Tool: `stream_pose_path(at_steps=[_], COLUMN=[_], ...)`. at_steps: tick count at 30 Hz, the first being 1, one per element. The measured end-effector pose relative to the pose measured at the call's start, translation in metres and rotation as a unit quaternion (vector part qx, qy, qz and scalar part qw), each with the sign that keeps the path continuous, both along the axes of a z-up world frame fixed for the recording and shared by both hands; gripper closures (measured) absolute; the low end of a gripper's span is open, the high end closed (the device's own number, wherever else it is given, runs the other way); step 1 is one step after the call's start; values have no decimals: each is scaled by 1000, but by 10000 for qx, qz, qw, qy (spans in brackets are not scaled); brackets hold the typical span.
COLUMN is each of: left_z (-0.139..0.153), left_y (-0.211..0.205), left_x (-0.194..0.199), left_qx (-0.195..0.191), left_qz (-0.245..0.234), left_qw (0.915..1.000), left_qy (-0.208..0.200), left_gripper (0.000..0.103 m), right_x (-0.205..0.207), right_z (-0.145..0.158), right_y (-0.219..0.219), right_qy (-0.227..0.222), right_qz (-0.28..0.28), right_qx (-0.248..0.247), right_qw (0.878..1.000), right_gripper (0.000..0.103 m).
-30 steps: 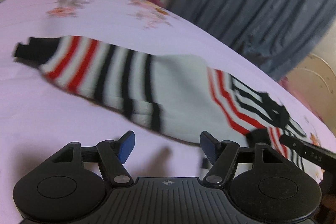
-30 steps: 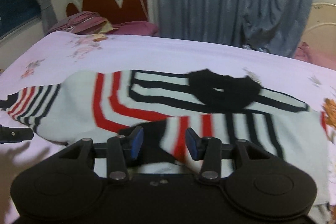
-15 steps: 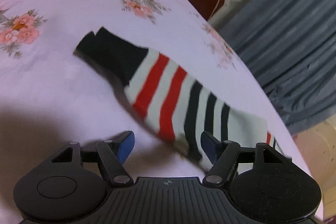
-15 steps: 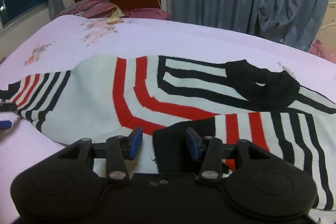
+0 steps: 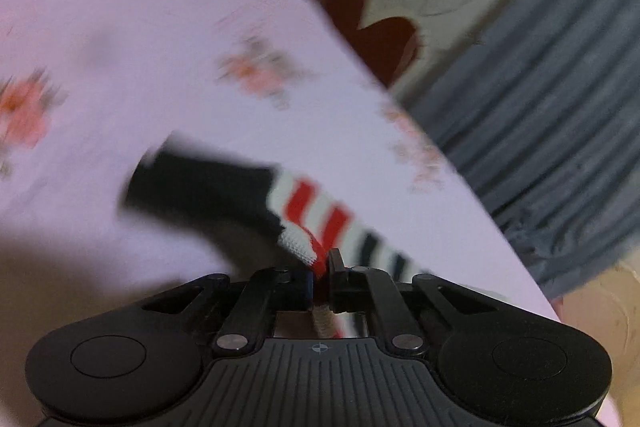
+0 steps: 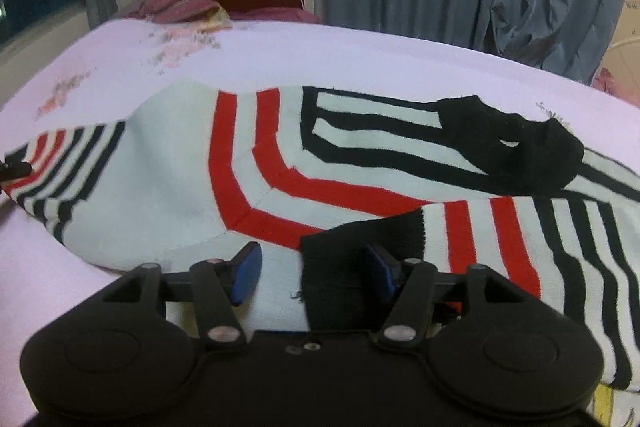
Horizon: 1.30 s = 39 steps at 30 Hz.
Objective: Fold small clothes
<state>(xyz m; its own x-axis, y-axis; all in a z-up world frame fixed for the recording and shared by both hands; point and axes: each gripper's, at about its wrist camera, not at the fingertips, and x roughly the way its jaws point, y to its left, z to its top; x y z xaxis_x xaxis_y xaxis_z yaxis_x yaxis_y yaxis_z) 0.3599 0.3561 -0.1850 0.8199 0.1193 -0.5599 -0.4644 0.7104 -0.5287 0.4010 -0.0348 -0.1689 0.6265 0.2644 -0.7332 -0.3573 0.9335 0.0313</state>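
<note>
A pink floral bedsheet (image 6: 360, 55) spreads beyond both sets of fingers, with the striped sweater (image 6: 280, 163) lying flat on it ahead of the right gripper (image 6: 316, 273). That gripper's jaws have just been opening and stand half apart; the black cuff (image 6: 344, 267) of one sleeve lies between them, touching the right pad. The left gripper (image 5: 320, 273) has just closed and pinches the other sleeve (image 5: 320, 219) at a red stripe, its black cuff hanging ahead to the left.
</note>
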Motion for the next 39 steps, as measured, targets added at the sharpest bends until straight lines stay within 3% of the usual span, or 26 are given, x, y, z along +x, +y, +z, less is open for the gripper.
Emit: stream_pose_path(at_steps=[4,8,11,15,18,21,23,24,25,27,28,30,33,36,39], left_z=[42,72,78,65,48,34,33,34,37,47,53,64,74,73,67], left_y=[-48,-114,-172,-256,-311,-340,-347,-347,-346,-342,-337,-325,-290,-260,-236], left_x=[5,24,44,69,77,82,77,72,70,60,47,33,14,3,-5], left_qx=[554,800,912,1073,1405,1611,1603,1617,1621,1620,1634,1674,1766,2063,2203], left_qz=[-845,-1880,-2667,-3647,-4254,-4593,-4634,-4631,-4633,-4599,-4563,-4467,-4075,-3573,-3236], left_qw=[9937,9755,9558,9227,8934,8735,8712,8710,8708,8729,8747,8789,8960,9109,9198], left_qy=[-480,-821,-838,-637,-336,53,238,272,272,139,44,-49,-58,71,256], left_gripper=[97,97,97,97,97,97,95,87,70,44,39,38,38,38,38], right_x=[-2,-7,-13,-27,-39,-49,-54,-55,-55,-55,-54,-53,-53,-45,-30], right_z=[15,30,36,42,44,44,44,44,44,44,44,46,50,50,43], right_y=[-14,-41,-69,-113,-143,-164,-173,-176,-178,-180,-179,-173,-151,-121,-89], right_qy=[-73,-143,-168,-241,-248,-254,-260,-263,-270,-278,-281,-302,-371,-399,-444], right_qz=[-81,-350,-658,-1079,-1358,-1513,-1551,-1549,-1546,-1536,-1514,-1388,-992,-572,-296], right_qx=[361,619,723,715,672,690,733,763,787,854,892,920,868,782,520], right_qw=[9993,9974,9951,9913,9881,9857,9848,9846,9845,9840,9840,9856,9906,9945,9972], right_gripper=[49,48,48,48,48,47,44,42,42,42,42,42,40,37,37])
